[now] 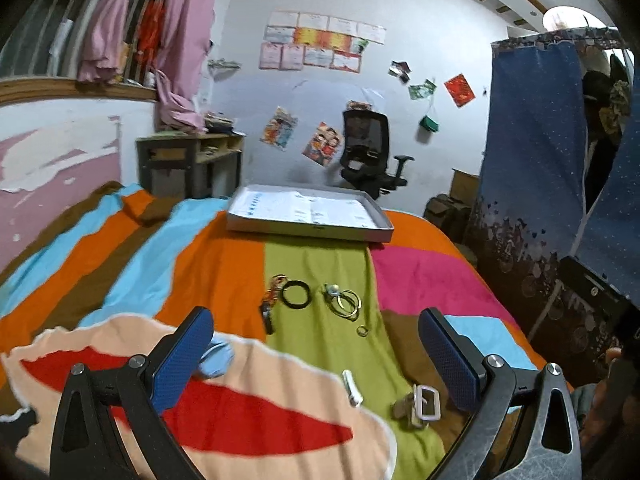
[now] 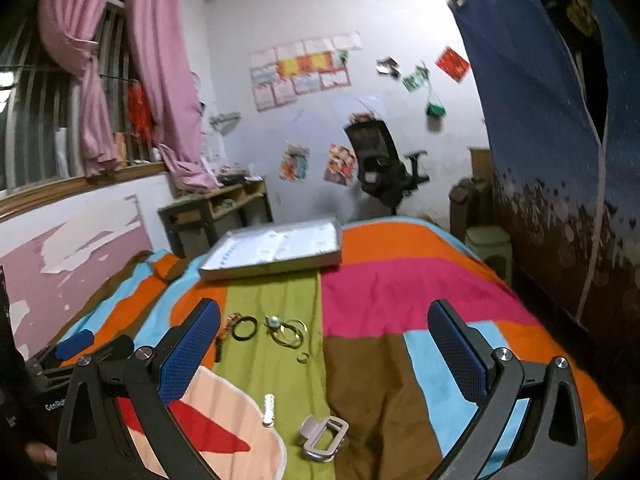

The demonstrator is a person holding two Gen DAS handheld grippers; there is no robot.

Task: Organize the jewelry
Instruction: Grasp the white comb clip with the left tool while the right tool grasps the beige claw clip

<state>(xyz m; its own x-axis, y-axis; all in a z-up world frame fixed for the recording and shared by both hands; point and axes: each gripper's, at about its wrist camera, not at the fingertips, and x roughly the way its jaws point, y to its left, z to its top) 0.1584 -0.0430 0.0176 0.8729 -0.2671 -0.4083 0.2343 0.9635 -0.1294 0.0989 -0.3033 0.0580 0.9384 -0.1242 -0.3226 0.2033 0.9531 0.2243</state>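
Holding both tools above the bed [image 1: 224, 264], I find my left gripper [image 1: 316, 354] with jaws spread wide and empty, and my right gripper [image 2: 324, 346] likewise wide apart with nothing between them. The jewelry lies loose on the green stripe [image 1: 312, 344] of the striped cover. Farthest from me sits a black ring [image 1: 296, 294], touching a small keychain [image 1: 270, 309] on its left. Just right of the ring lie gold hoops [image 1: 346, 304] with a pale bead [image 1: 333, 289] at their upper edge; whether the bead is joined to them I cannot tell. A small gold ring [image 1: 362, 331] lies near the hoops, on my side of them. Closer to me, a white clip [image 1: 352, 388] rests at the border of the green stripe and a peach patch [image 1: 280, 368]. Just beside it to the right is a grey claw clip [image 1: 420, 406], apart from the white one. A light blue round item [image 1: 218, 358] sits partly hidden behind my left finger [image 1: 182, 360]; its nature is unclear. At the far end of the green stripe lies a shallow grey tray [image 1: 308, 233], well apart from the jewelry. In the right wrist view the left gripper's blue pad [image 2: 74, 344] shows at the left edge.
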